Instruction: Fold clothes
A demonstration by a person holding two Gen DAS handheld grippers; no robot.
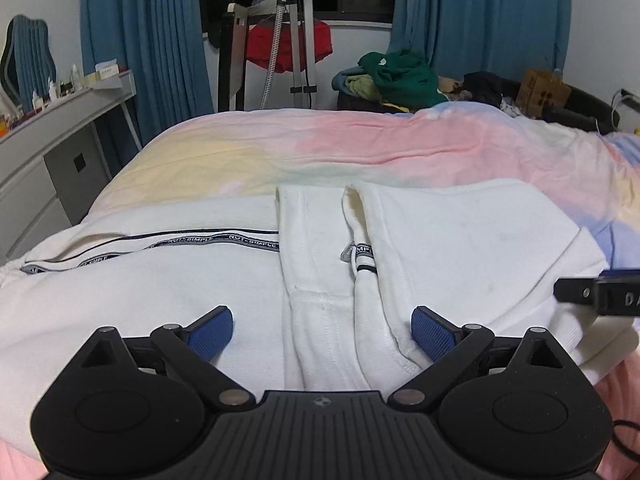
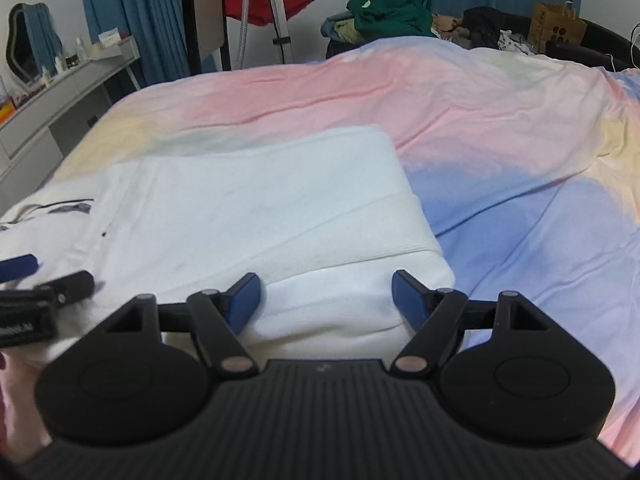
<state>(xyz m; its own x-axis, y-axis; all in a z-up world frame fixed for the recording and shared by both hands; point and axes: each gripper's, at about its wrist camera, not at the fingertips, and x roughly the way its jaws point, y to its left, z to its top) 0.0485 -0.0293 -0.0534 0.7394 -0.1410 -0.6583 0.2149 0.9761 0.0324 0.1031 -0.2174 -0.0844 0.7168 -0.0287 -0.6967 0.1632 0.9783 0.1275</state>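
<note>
On a bed (image 1: 400, 140) with a pastel pink, yellow and blue cover lies a white garment (image 1: 160, 288), partly folded, near the front edge; blue curtains (image 1: 144, 32), a grey desk (image 1: 60, 120) and a green clothes pile (image 1: 400, 76) stand behind; a black tape on the garment reads "NOT SIMPLE"; the left gripper (image 1: 322, 332) and right gripper (image 2: 326, 298) both gape wide above the cloth, holding nothing.
</note>
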